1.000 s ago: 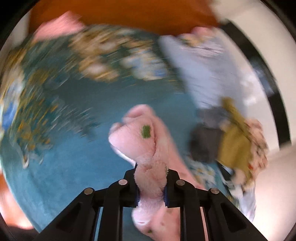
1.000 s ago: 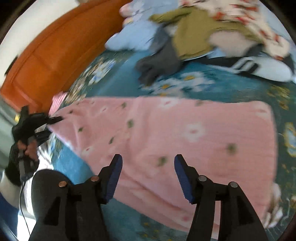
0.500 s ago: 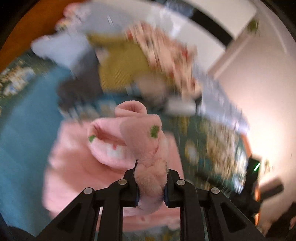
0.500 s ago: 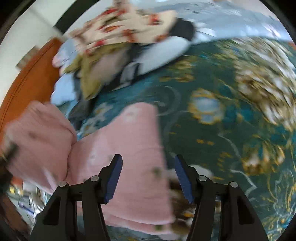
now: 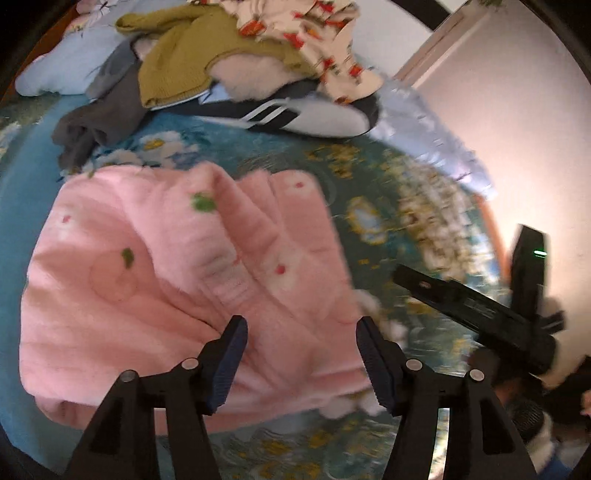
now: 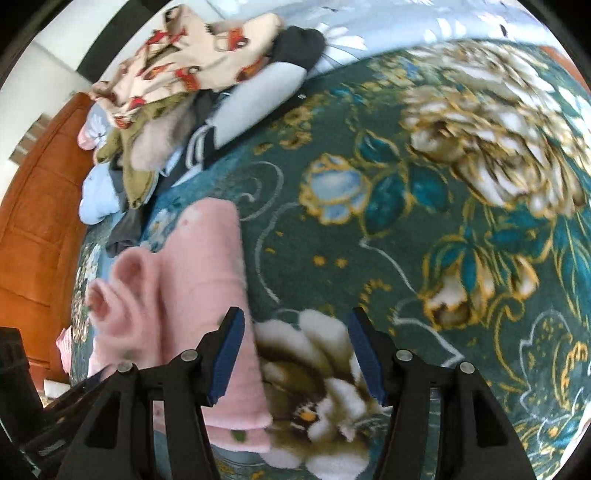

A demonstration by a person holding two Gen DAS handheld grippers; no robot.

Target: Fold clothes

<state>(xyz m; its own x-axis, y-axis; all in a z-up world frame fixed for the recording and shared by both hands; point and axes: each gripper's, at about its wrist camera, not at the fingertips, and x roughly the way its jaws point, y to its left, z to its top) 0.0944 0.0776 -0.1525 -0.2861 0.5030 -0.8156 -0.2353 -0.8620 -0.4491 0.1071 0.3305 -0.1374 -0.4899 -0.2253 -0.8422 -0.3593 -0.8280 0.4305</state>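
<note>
The pink fleece garment (image 5: 177, 280) lies folded on the teal flowered bedspread (image 5: 388, 229). It is soft and has small green and red spots. One part of it is folded over the rest, with thick rolls along the top.

The left hand-held gripper (image 5: 301, 363) is wide open and holds nothing. Its blue pads (image 5: 225, 365) hang just over the near edge of the pink garment.

The right hand-held gripper (image 6: 295, 358) is wide open too, and empty. It sits over the bedspread (image 6: 406, 229), right beside the pink garment (image 6: 199, 266). Its left pad (image 6: 227, 354) is over the edge of the garment.

Behind the pink garment there is a pile of clothes (image 5: 229, 62). In the pile are an olive green sweater (image 5: 181, 55), a cream top with red prints (image 5: 306, 33), and a dark grey piece (image 5: 99, 118).
</note>
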